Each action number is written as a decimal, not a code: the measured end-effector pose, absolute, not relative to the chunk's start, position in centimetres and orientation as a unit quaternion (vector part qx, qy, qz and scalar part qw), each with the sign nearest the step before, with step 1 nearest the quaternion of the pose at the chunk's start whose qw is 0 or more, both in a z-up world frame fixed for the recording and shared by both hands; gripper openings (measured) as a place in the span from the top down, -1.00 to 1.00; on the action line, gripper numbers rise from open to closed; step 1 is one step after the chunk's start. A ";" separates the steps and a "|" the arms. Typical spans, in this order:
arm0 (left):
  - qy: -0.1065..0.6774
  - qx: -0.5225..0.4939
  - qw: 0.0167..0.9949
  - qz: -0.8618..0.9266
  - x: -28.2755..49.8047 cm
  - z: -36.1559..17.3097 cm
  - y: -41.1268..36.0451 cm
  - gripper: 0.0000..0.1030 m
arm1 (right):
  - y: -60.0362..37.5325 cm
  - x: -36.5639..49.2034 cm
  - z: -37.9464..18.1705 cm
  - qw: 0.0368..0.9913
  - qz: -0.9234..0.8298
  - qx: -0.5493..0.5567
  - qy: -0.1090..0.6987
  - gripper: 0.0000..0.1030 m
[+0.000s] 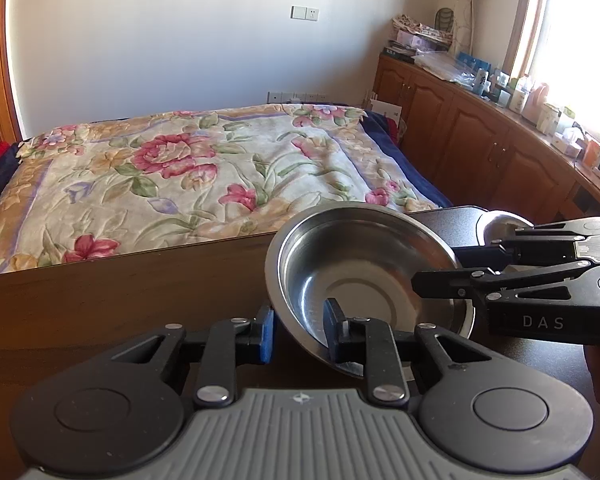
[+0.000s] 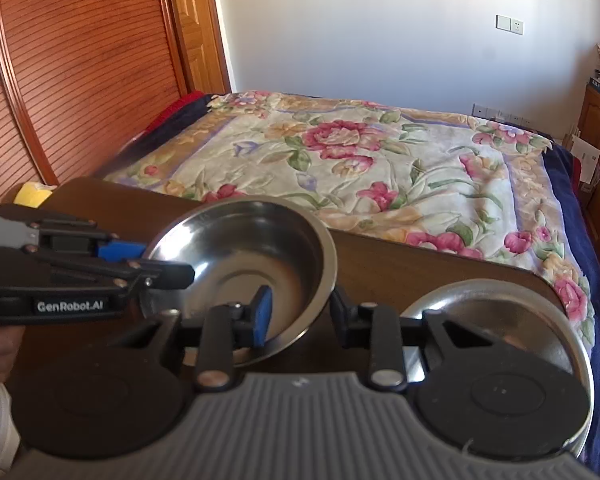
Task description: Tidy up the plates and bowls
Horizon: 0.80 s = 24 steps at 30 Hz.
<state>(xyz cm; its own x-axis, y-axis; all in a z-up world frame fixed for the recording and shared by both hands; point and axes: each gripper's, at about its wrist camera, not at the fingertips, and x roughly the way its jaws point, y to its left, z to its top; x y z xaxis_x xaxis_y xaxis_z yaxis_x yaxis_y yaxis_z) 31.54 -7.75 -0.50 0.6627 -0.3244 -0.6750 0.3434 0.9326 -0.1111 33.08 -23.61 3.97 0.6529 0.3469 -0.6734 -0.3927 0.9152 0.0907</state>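
While both grippers stand at the rim of the same steel bowl (image 1: 364, 276), neither is seen clamped on it. In the left wrist view the left gripper (image 1: 300, 330) has its jaws spread apart; one blue-padded finger (image 1: 266, 334) sits outside the bowl's near wall and the other finger (image 1: 334, 324) reaches over the rim into the hollow, so the wall lies between them with a gap showing on the outer side. The right gripper (image 1: 440, 268) comes in from the right of that view, one finger across the bowl's inside and the other behind the rim.

In the right wrist view the right gripper (image 2: 300, 310) likewise shows parted jaws: a blue pad (image 2: 262, 314) inside the bowl (image 2: 252, 256), the other finger (image 2: 342, 312) outside the wall, not pressing it. The left gripper (image 2: 168, 264) enters there from the left, straddling the bowl's far-left rim.

The bowl is tilted, its open side turned toward the cameras, above a dark tabletop (image 2: 380, 272). A second steel dish (image 2: 520, 312) lies on the same top just beside it, to the right, partly hidden by the gripper body. A yellow object (image 2: 32, 194) shows at the table's left corner. Beyond the table is a bed with a floral blanket (image 1: 180, 176); wooden cabinets (image 1: 472, 136) run along the right wall.
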 end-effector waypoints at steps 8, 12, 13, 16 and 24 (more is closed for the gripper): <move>0.351 0.007 0.917 -0.189 29.5 1.7 -7.2 0.50 | -23.4 31.5 5.7 0.915 0.206 -0.032 0.346 0.42; 0.340 0.006 0.920 -0.196 28.0 3.0 -7.1 0.50 | -23.5 30.6 6.8 0.918 0.205 -0.031 0.337 0.43; 0.337 0.006 0.920 -0.198 27.6 3.3 -7.1 0.50 | -23.5 30.3 7.0 0.919 0.205 -0.031 0.335 0.43; 0.330 0.008 0.922 -0.204 26.4 4.0 -7.0 0.50 | -23.6 29.6 7.5 0.920 0.204 -0.031 0.333 0.44; 0.318 0.018 0.924 -0.213 23.3 5.0 -6.8 0.50 | -23.9 27.7 8.4 0.922 0.204 -0.027 0.327 0.52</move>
<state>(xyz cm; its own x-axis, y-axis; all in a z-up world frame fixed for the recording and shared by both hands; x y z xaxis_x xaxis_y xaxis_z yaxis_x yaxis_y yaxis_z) 23.34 -6.81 5.03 0.7070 -0.3816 -0.5954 0.4040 0.9090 -0.1028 27.70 -23.87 8.38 0.7033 0.3590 -0.6136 -0.3948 0.9150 0.0829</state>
